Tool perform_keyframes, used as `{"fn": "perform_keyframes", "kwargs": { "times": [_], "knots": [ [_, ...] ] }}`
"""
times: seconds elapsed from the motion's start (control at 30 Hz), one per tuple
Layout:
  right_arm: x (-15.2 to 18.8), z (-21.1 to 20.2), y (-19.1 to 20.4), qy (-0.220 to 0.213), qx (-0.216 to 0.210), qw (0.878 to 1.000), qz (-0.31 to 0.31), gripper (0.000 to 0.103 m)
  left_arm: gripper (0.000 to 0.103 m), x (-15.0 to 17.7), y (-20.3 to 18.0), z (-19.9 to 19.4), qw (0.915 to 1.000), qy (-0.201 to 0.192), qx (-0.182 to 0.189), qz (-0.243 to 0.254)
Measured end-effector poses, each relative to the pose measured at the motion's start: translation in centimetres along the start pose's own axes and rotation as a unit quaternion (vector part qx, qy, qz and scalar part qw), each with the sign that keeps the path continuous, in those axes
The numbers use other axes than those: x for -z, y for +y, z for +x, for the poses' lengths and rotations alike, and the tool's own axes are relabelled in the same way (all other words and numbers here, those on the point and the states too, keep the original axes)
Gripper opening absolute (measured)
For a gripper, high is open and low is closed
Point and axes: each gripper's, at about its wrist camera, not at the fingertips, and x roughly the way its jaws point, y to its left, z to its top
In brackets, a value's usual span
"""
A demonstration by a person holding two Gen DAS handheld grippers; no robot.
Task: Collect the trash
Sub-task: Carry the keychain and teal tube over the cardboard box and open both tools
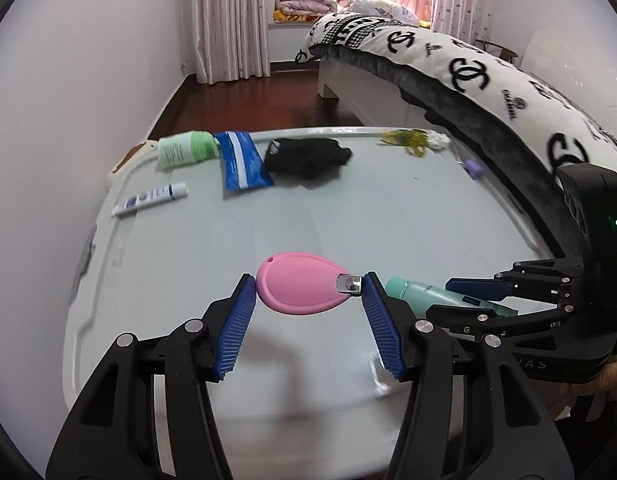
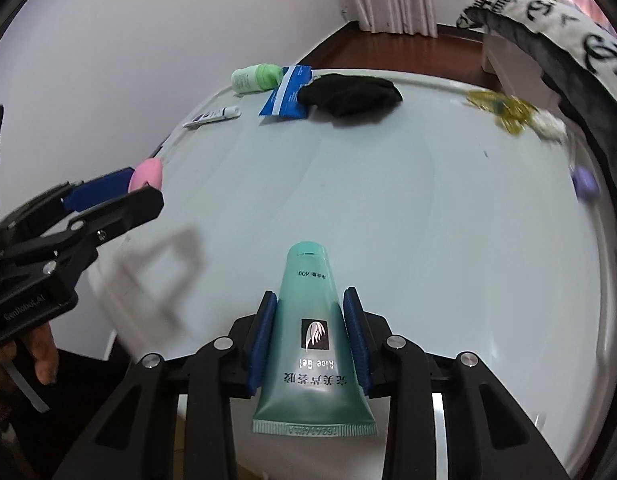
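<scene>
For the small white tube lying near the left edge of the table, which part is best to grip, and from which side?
Grip the white tube across its middle, coming from above, fingers closing on its two long sides. It lies flat on the table, apart from the blue packet, so both sides look free; its ends are narrower.

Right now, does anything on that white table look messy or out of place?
Yes: a crumpled yellow wrapper and white wad lie at the far right edge, and a black cloth sits bunched on a blue packet. Nothing looks spilled.
</scene>
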Motion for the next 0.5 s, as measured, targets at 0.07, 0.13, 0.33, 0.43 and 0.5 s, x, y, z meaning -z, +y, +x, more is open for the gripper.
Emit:
{"fn": "perform_keyframes", "kwargs": {
  "times": [0.07, 0.13, 0.33, 0.43, 0.5],
  "knots": [
    [1.5, -1.5, 0.4, -0.003, -0.006, 1.0, 0.011, 0.033, 0.054, 1.3, -0.7, -1.1, 1.0, 0.0, 0.003, -0.001],
    [2.8, -3.0, 1.2, -0.008, -0.01, 1.0, 0.015, 0.024, 0.054, 2.5, -1.3, -1.9, 1.0, 0.002, 0.006, -0.001],
    [7.0, -6.8, 3.7, -0.009, -0.015, 1.0, 0.02, 0.024, 0.054, 5.8, -2.2, -3.7, 0.9998, 0.01, 0.011, -0.01],
    [9.6, -7.4, 5.1, -0.008, 0.0, 1.0, 0.011, 0.024, 0.054, 7.2, -2.4, -4.4, 0.9997, 0.013, 0.012, -0.015],
    [10.4, -7.1, 5.9, 0.0, 0.014, 1.0, -0.006, 0.025, 0.054, 7.7, -2.7, -4.9, 0.9997, 0.013, 0.013, -0.014]
  ]
}}
